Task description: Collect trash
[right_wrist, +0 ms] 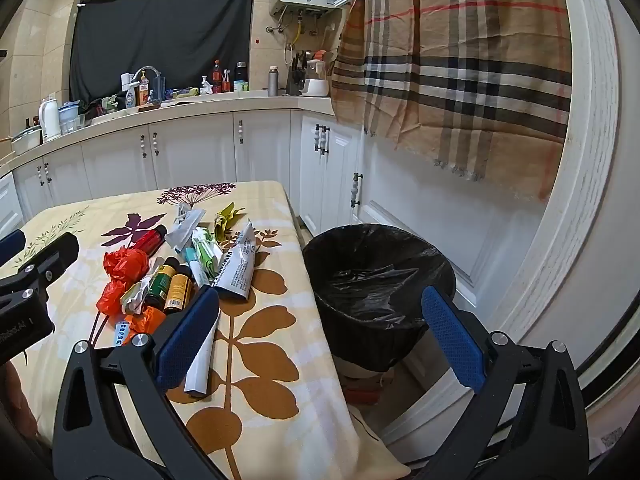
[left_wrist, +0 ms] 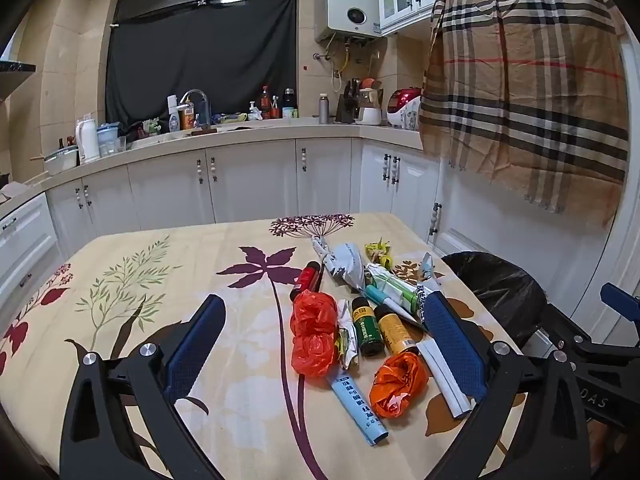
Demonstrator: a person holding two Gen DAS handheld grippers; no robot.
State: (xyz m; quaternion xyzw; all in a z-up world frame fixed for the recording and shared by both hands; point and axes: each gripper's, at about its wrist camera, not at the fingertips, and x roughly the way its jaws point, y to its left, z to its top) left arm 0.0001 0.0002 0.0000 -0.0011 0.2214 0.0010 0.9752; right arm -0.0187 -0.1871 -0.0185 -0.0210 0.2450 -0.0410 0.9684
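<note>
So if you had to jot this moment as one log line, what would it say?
stage: start | left gripper: open, empty | right gripper: open, empty | trash pile: on table | bin: beside table

"DAS" on the right hand-held gripper [left_wrist: 612, 304]; "bot.AI" on the left hand-held gripper [right_wrist: 16, 334]

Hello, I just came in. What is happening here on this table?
A person holds a gripper in each hand over a table with a flowered cloth, about to clear trash. Both the left gripper and the right gripper are open and hold nothing. A pile of litter, orange bags, small bottles and tubes, lies on the cloth. A bin with a black liner stands beside the table.
</note>
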